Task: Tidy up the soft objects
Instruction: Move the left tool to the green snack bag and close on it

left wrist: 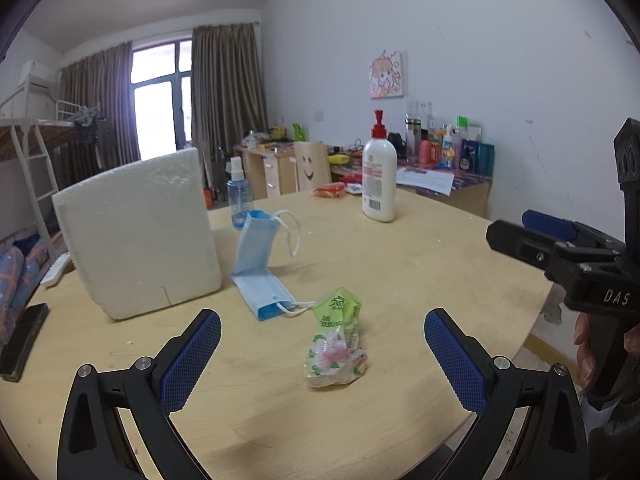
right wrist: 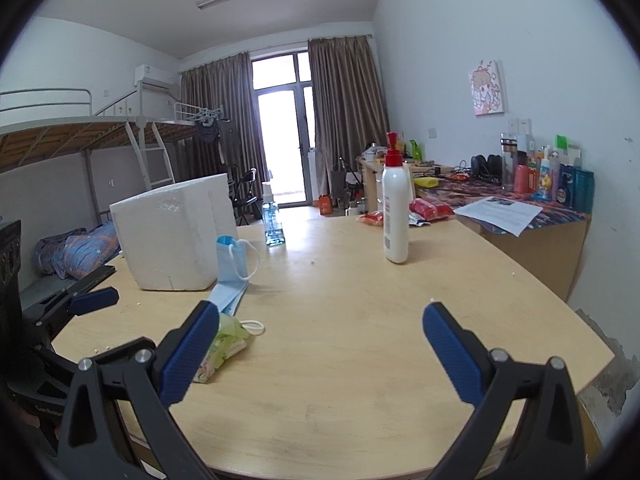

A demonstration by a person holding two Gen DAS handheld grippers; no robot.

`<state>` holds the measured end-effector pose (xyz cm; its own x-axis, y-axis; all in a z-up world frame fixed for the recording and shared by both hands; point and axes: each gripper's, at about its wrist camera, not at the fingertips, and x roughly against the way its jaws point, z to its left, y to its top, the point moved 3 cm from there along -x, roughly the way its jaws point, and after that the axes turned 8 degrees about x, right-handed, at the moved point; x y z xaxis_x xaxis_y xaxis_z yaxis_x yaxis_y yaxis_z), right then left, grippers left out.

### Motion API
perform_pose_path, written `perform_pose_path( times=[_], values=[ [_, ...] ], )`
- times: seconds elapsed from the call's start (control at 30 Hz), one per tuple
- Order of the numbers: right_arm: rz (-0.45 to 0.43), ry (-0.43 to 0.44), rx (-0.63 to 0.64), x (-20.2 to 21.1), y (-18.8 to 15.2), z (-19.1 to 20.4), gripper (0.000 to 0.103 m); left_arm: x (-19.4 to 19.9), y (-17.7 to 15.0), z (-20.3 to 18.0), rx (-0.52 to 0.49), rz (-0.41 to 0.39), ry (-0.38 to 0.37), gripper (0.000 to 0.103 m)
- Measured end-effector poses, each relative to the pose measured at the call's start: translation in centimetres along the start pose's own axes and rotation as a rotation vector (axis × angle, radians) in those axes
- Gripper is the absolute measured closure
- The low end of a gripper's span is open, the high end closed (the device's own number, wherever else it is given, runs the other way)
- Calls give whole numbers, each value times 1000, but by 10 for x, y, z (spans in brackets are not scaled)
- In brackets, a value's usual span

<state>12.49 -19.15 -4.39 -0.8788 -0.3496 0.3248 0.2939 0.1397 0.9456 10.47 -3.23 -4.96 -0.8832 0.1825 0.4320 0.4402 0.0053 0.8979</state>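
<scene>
A crumpled green and pink tissue packet (left wrist: 337,342) lies on the wooden table (left wrist: 420,280), just ahead of my open left gripper (left wrist: 322,356), between its finger lines. Behind it a blue face mask (left wrist: 256,264) lies bent, its upper half leaning against a white foam box (left wrist: 136,232). In the right wrist view the packet (right wrist: 224,346) sits partly behind the left finger of my open right gripper (right wrist: 320,356), which holds nothing. The mask (right wrist: 230,276) and foam box (right wrist: 172,236) stand further back on the left.
A white lotion bottle (left wrist: 379,178) with a red pump and a small blue spray bottle (left wrist: 239,196) stand further back on the table. Red snack packets (left wrist: 330,191) lie at the far edge. A dark phone (left wrist: 24,340) rests at the left edge. A cluttered desk (right wrist: 520,208) lines the right wall.
</scene>
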Motion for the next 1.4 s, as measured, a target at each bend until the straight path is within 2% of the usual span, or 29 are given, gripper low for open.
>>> perform_pose_path(
  times=[0.17,0.57,0.97,1.03,1.1,1.2,1.4],
  values=[
    [4,-4,-13,-3,0,-6,0,-12,1,-2,16,44,-28,1],
    [32,-3,-30,-13,-10,-18,0,-38,-3,-9,14,115,-19,3],
    [36,-1,-47,-16,-12,-26,0,-63,-8,-12,-9,212,9,26],
    [38,-1,-52,-16,-14,-29,0,-67,-9,-12,-13,230,22,37],
    [39,1,-55,-17,-14,-30,0,-71,-10,-12,-16,252,23,43],
    [41,2,-59,-18,-15,-31,0,-75,-12,-13,-27,272,41,48],
    [40,8,-69,-17,-16,-33,0,-78,-15,-15,-45,300,55,49]
  ],
)
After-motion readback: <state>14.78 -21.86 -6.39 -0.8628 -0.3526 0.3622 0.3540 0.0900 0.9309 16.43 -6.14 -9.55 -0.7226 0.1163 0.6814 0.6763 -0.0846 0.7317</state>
